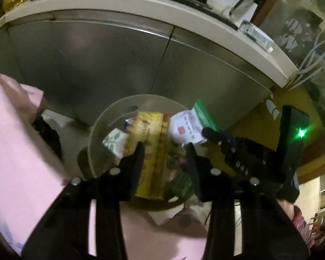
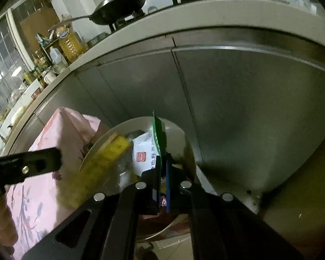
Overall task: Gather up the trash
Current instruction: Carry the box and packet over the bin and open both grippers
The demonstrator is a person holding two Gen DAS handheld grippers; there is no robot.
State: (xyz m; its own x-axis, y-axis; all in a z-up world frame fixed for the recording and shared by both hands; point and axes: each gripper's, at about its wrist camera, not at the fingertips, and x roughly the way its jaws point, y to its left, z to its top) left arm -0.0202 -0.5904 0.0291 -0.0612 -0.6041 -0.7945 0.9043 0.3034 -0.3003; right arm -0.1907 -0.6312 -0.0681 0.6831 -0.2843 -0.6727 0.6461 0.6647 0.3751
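Bin (image 1: 97,130), lower centre of frame: holds a yellow box (image 1: 148,143) and wrappers. Right hand-held gripper (image 2: 161,171) is clamped on a white-green packet (image 2: 146,151) above the rim. Left hand-held gripper (image 1: 165,149) hangs over the bin, jaws apart, empty. Step: deposit. Next: the right jaws must part over the opening.

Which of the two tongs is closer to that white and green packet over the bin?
The right. The right tongs are shut on the white and green packet, holding it over the bin. The left tongs hover open beside it, over the yellow box.
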